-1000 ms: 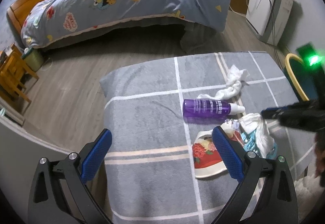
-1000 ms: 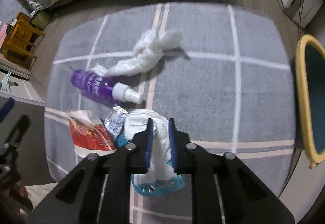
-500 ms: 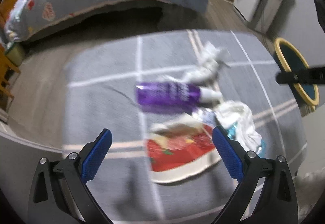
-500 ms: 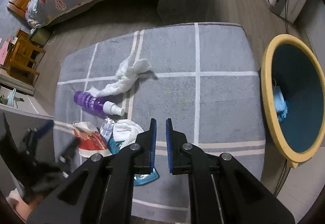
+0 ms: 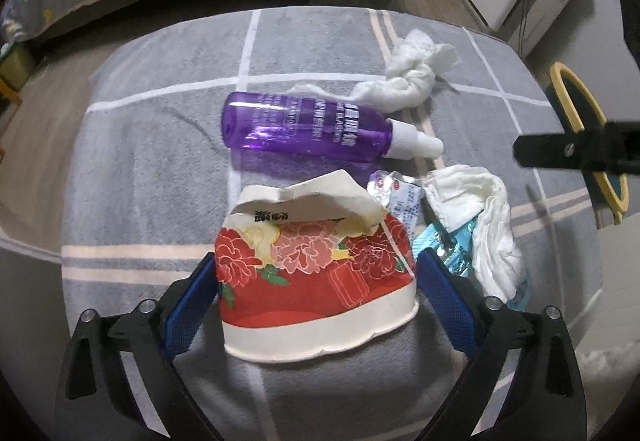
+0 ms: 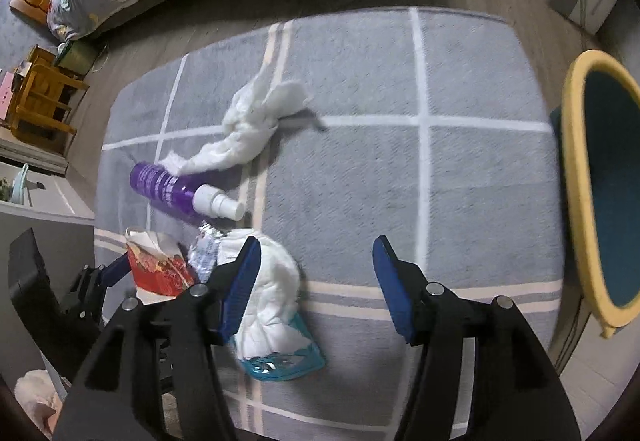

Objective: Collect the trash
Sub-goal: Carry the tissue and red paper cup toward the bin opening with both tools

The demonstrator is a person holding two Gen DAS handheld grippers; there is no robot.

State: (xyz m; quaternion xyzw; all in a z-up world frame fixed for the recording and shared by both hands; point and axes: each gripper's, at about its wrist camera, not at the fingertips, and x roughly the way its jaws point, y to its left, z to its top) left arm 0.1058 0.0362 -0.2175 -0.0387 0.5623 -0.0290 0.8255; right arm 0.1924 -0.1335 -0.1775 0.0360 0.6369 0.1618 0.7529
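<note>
On the grey rug [image 5: 168,169], the left tool [image 5: 316,281] straddles the crushed red cup [image 5: 312,265], spread wide; right tool [image 6: 316,281] gapes empty

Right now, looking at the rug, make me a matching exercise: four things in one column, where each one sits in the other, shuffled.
Things:
1. crushed red paper cup
2. purple spray bottle
3. twisted white tissue
4. yellow-rimmed bin

Places:
A. beside the rug, off its edge
B. lying on its side, just beyond the cup
C. between the open left gripper fingers
D. farthest up the rug, past the bottle

Pairs: 1-C, 2-B, 3-D, 4-A
</note>
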